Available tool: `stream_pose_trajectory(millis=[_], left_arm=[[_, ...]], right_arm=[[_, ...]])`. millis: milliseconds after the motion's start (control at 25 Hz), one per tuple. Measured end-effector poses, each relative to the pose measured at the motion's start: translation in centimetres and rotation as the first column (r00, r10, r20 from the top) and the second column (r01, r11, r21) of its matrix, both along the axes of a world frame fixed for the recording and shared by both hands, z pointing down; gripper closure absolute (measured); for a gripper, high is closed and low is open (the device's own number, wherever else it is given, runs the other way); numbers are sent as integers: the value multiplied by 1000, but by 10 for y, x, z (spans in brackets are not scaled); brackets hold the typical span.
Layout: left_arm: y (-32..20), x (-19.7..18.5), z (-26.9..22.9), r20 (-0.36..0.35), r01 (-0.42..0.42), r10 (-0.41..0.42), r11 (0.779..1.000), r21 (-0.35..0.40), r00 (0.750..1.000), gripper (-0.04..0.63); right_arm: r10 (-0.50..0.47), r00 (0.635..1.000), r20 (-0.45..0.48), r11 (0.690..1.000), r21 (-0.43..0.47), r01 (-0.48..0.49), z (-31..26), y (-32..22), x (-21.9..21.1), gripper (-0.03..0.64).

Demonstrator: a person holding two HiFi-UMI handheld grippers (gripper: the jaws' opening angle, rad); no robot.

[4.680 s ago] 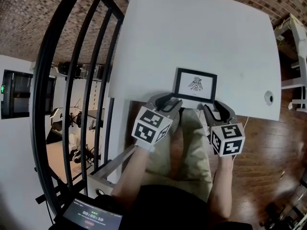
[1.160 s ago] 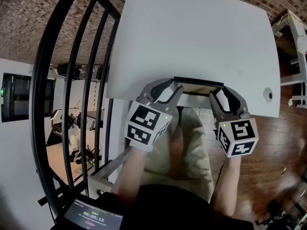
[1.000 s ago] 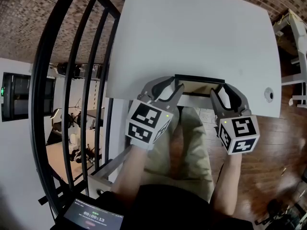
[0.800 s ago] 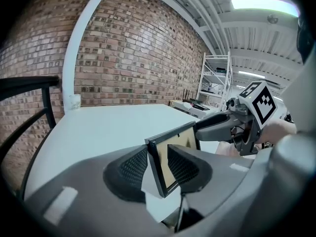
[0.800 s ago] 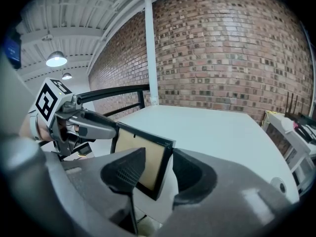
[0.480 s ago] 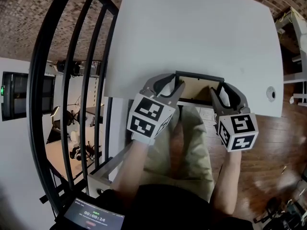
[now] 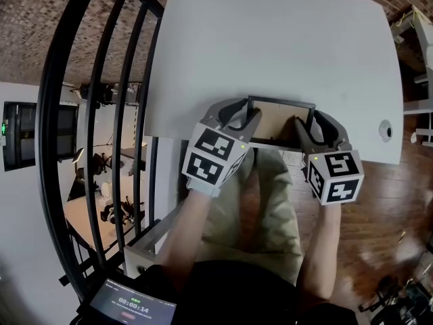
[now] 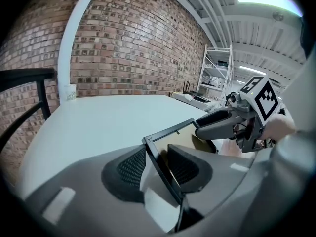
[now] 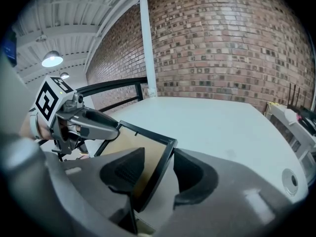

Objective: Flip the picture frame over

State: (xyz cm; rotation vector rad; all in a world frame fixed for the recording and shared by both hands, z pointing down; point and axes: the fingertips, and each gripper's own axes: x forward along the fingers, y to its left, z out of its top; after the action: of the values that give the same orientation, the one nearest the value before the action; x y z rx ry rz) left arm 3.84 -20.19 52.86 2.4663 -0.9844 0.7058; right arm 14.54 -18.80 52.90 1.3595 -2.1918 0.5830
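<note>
The black picture frame [image 7: 279,117] is at the white table's [image 7: 270,39] near edge with its tan backing facing up, lying low over the tabletop. My left gripper [image 7: 240,114] is shut on its left edge; in the left gripper view the frame [image 8: 180,138] runs between the pads of that gripper [image 8: 158,164]. My right gripper [image 7: 312,124] is at the right edge. Its jaws have just been opening, and the frame's edge [image 9: 165,162] still stands between them [image 9: 160,169], with a thin gap at the right pad. Each gripper view shows the other gripper across the frame.
A black metal railing [image 7: 101,80] runs along the table's left side. A round cable hole [image 7: 385,131] sits near the table's right front corner. The person's legs are under the near edge. A brick wall lies beyond the table, and white shelving [image 8: 217,73] stands to the right.
The frame went from lying picture-up, to standing on edge, to tipped over with its tan back up. Both grippers sank with it over the last second, toward the tabletop.
</note>
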Motion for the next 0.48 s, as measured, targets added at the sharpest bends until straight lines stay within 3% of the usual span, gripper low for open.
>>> stream_pose_trajectory(millis=[480], left_arm=[[-9, 2, 14, 7, -2, 2, 999, -34, 1000, 440]], right_arm=[[13, 999, 33, 999, -45, -11, 16, -8, 1, 445]])
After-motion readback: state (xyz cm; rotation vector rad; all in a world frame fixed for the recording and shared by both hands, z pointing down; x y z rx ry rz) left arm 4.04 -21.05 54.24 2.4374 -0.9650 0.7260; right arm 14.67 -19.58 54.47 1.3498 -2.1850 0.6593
